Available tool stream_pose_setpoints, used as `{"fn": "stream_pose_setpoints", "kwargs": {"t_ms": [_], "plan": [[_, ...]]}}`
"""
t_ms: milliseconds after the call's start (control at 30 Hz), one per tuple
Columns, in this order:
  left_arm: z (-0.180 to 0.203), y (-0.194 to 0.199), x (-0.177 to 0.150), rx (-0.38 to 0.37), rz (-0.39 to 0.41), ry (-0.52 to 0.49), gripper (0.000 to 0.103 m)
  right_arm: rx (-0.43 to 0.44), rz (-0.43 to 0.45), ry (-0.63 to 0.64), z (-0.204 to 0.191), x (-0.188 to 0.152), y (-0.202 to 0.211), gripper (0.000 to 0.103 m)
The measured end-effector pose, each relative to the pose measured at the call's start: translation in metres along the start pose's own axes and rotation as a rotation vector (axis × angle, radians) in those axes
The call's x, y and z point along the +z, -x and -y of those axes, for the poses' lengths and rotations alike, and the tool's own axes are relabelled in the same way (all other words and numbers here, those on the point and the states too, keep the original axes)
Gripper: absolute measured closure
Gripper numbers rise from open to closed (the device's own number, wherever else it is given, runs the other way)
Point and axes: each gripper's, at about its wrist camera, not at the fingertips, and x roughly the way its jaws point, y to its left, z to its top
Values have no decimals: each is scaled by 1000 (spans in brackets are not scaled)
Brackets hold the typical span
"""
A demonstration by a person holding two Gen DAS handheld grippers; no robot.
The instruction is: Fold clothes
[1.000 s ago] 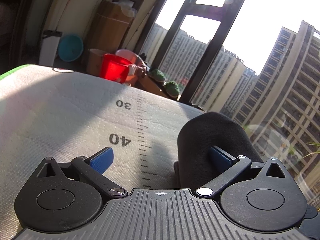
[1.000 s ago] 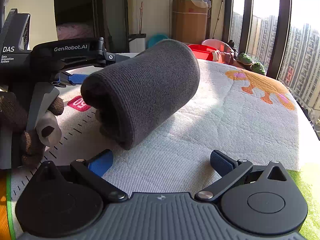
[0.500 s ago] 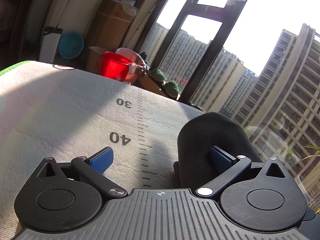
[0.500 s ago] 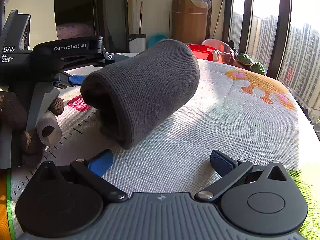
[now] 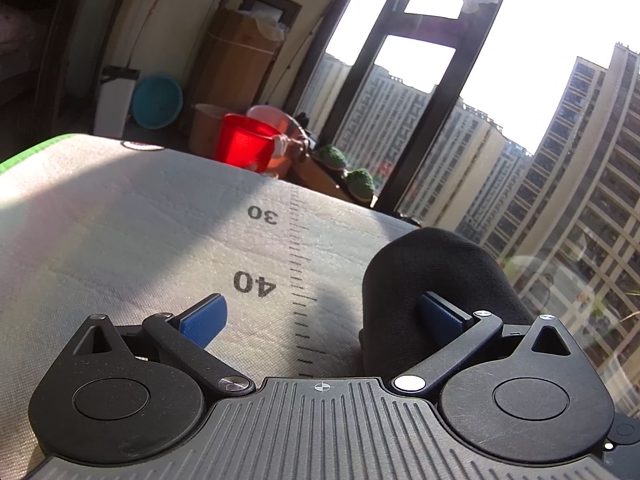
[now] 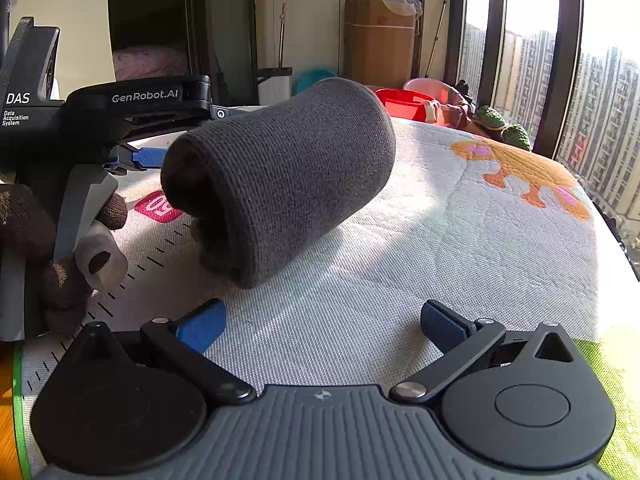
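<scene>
While sunlight pours through the tall window (image 5: pixel 424 92), a dark grey knitted roll (image 6: pixel 280 176) of clothing lies on its side on the white quilted mat (image 6: pixel 420 264), its open end turned toward the near edge and its rounded end pointing toward the glass. The left gripper (image 5: pixel 320 316) sits low over the mat with its fingers spread wide; one blue pad (image 5: pixel 202 318) hangs over bare fabric near the printed "40", while the other pad (image 5: pixel 438 314) rests against the side of the roll — touching it, not clamping it, since the roll lies outside the gap. From the other side, that same tool shows as a black body lettered "GenRobot.AI", held in a brown gloved hand (image 6: pixel 24 236) just beside the roll's open end. The right gripper (image 6: pixel 320 322) hovers over the mat in front of the roll, its fingers also wide apart and holding nothing, with plain weave between them and the roll a little beyond its pads. A printed ruler (image 5: pixel 298 264) runs across the mat, and an orange cartoon animal (image 6: pixel 520 172) marks the far corner. Past the mat's edge stand a red bucket (image 5: pixel 244 146), a teal basin (image 5: pixel 158 102), a tall cardboard box (image 6: pixel 380 40) and two small green plants (image 5: pixel 348 168) on the sill — apartment blocks fill the view outside.
</scene>
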Motion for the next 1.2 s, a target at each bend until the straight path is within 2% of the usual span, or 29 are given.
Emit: {"fn": "stream_pose_setpoints", "kwargs": {"t_ms": [233,333,367,400,433,467,600,700,800,933,1067,1133,1167,1200], "plan": [[-5,2,1,-9,2,27,0,1,-2,11,-1,1,-1,0],[-7,3,0,-20,1,34,0,-6,18,137,-15,6,-1,0],[-7,3,1,-22,-1,36,0,-5,-8,114,-17,9,-2,0],[-7,2,1,-24,-3,37,0,14,-67,5,-12,13,-4,0],[-8,2,1,-25,-6,39,0,21,-83,-75,-9,17,-3,0],[-8,1,1,-27,-8,41,0,16,-90,-89,-9,18,-3,0],[-3,2,1,16,2,27,0,-12,-127,-55,-16,21,-5,0],[6,2,-1,87,20,18,0,-7,-139,-15,-16,22,-7,0],[16,1,-5,82,33,23,0,-1,-153,7,-16,24,-10,0],[21,3,-6,34,41,-30,0,-18,-162,-6,-19,25,-9,0],[14,3,-5,17,33,2,0,-42,-131,-50,-19,17,9,0],[13,3,-5,16,29,12,0,-46,-89,-68,-13,12,31,3],[12,3,-5,16,27,15,0,-48,-68,-77,-10,10,41,11],[12,3,-5,16,26,17,0,-63,-42,-84,-6,9,52,25]]}}
